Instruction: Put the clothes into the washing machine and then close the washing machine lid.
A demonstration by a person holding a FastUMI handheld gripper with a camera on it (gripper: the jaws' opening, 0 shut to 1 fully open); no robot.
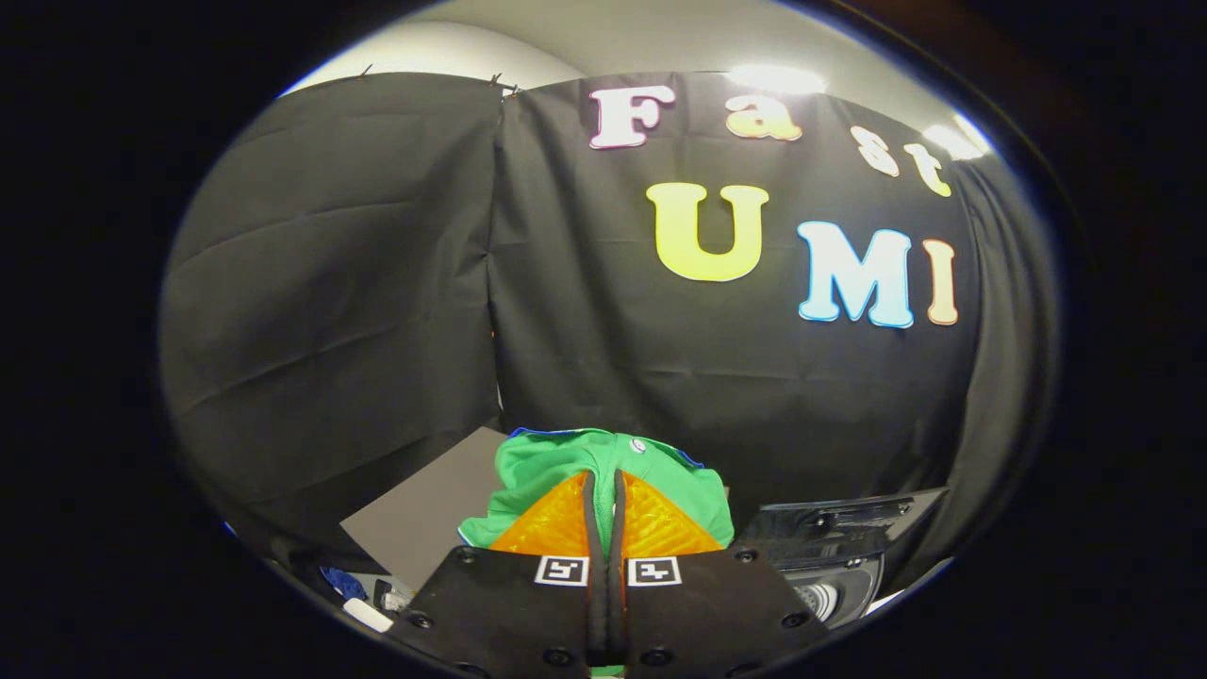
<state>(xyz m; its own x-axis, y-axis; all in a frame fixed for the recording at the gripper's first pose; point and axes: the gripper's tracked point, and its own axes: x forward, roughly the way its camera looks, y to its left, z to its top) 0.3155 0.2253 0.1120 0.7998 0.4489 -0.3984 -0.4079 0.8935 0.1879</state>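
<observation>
Claw state: the two-finger gripper (pixel 604 490) had its fingers pressed nearly together, pinching a fold of the green fabric garment with blue trim (pixel 566 457) between them.
Garment position: the cloth bunched around and just beyond the fingertips, spilling to either side of them, more to the left; a small pale button or snap (pixel 638 445) showed on its top.
Garment direction: crumpled into a lump, so no long axis could be told; its bulk hung off the fingers, raised above the surfaces behind.
Washing machine: the dark top-loading washing machine (pixel 834 575) sat low to the right of the fingers, its flat dark lid (pixel 839 523) raised and tilted open.
Drum contents: only a sliver of pale ribbed interior (pixel 822 596) showed; whether anything lay inside could not be told.
Other surface: a grey flat board (pixel 434 514) lay left of and behind the garment.
</observation>
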